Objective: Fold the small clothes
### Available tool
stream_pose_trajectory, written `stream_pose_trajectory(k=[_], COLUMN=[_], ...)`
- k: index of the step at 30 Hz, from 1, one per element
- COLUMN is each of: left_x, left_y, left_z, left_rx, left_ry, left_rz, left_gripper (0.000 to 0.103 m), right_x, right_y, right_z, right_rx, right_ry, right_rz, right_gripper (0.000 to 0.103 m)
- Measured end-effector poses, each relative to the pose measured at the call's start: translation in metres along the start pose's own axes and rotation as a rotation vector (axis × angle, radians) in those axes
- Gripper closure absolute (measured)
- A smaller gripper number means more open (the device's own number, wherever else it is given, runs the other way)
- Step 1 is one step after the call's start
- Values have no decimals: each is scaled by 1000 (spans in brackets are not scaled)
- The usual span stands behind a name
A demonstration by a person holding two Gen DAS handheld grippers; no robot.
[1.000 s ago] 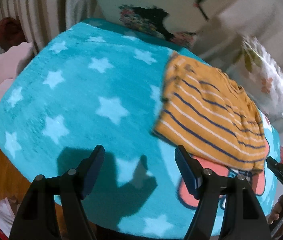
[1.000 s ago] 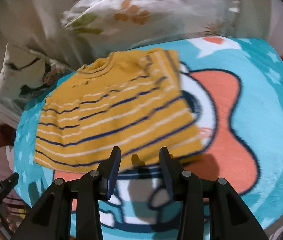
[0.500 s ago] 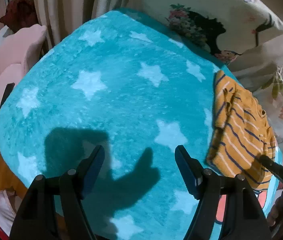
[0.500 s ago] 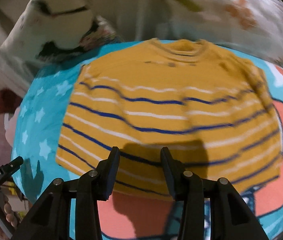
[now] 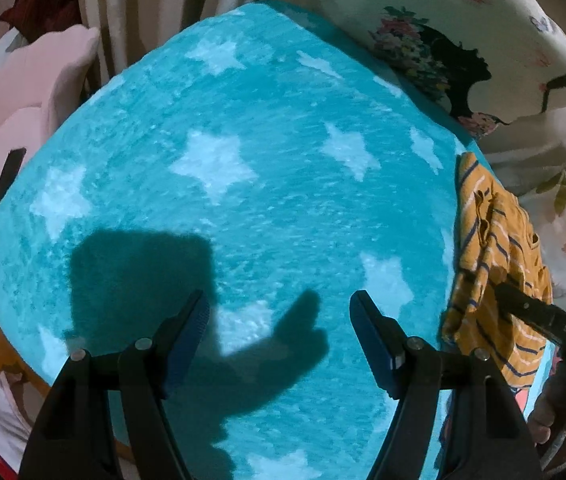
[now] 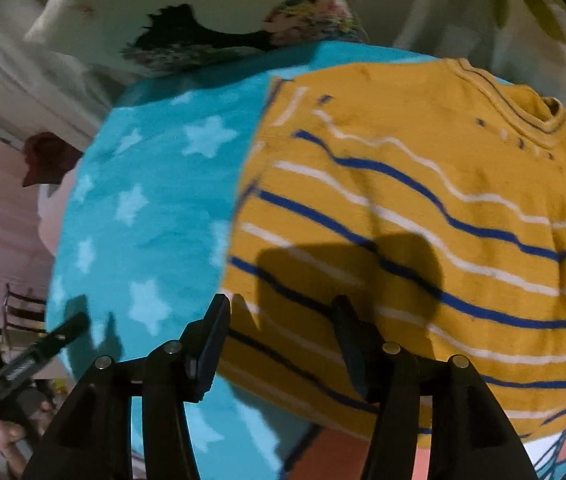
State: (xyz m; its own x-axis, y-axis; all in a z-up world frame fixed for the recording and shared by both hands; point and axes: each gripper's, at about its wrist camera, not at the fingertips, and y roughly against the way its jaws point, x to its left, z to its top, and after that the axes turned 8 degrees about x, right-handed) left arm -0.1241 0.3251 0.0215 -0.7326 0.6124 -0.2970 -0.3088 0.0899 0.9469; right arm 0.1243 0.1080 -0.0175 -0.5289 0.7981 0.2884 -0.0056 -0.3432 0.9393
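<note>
Hovering over the bed, we have both tools pointing steeply down and neither one carrying anything. Our left gripper [image 5: 277, 322] stands wide apart above bare teal blanket [image 5: 243, 208], only its own shadow between the jaws. Our right gripper [image 6: 279, 330] has just been opening; its jaws now stand fairly wide over the lower-left corner of the yellow striped shirt [image 6: 423, 220], and in that view we cannot tell whether a pad already brushes the cloth or only hangs above it. No fabric is pinched.

The shirt lies mostly flat on the blanket, collar toward one o'clock in the right wrist view, hem toward six. From the left wrist view it sits far out at three o'clock, well apart from the left jaws, with the right tool's black finger crossing in front of it.

Our reading is that the fold has not begun and the next move is a grab at the hem corner. Risks we see:
- The plush blanket could be caught together with the shirt, dragging the bedding.
- A shallow bite may take only the top layer, so the corner peels and the fold goes crooked.
- With the left tool so far off at nine o'clock, one-sided lifting could slide the whole garment toward the floral pillow [image 6: 211, 12] at eleven o'clock.
</note>
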Motion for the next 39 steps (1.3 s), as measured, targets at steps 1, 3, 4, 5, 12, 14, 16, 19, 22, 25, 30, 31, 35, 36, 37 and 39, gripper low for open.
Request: stream_pose_trajectory(k=[1,3,4,5,12,14,16,19,22,25,30,31,35,36,37,39], left_x=[1,2,1,0,-13,-18,-21,-26,-32,-50,-86,-92,-126,-132,-139,-150], left_y=[-1,-3,-4,-5,-10,-12,-13,-15,-17,-22,-39,-40,-48,-51,-54,-60], left_z=[1,1,1,0,-14,-22,-25,-30,-34,-33,-22,-21,-23,-24,-26,-29], left_rx=[5,13,18,20,35,41,48,63,73,79,102,99,59,50,50,67], left_ry=[4,7,5,0,-51,-76,-94,-114,-134,-196,-278,-294,-393,-412,-425,-429], left_rz=[-8,-21,-26,-29,-61,-89,-115,-138,-166,-197,-287,-298,-327,-321,-318,-331], left_gripper=[31,31,31,31,31,31,31,31,31,31,31,31,31,31,31,52], right_x=[5,17,21,25,37,36,40,46,46,50,42,37,17,13,10,3], right_y=[1,0,-2,-5,-32,-38,-42,-55,-54,-56,-45,-42,-29,-26,-24,-17], right_z=[2,7,10,13,44,53,59,70,76,74,71,71,73,73,73,72], right_rx=[-8,-18,-15,-7,9,11,10,59,58,57,68,69,52,50,46,38], right_ry=[13,49,63,73,56,30,42,71,41,110,150,131,51,39,26,3], right_rz=[-20,-69,-96,-125,-239,-263,-316,-416,-464,-519,-458,-424,-286,-268,-247,-201], right_gripper=[45,45,45,45,38,34,34,34,51,67,81,83,84,84,84,84])
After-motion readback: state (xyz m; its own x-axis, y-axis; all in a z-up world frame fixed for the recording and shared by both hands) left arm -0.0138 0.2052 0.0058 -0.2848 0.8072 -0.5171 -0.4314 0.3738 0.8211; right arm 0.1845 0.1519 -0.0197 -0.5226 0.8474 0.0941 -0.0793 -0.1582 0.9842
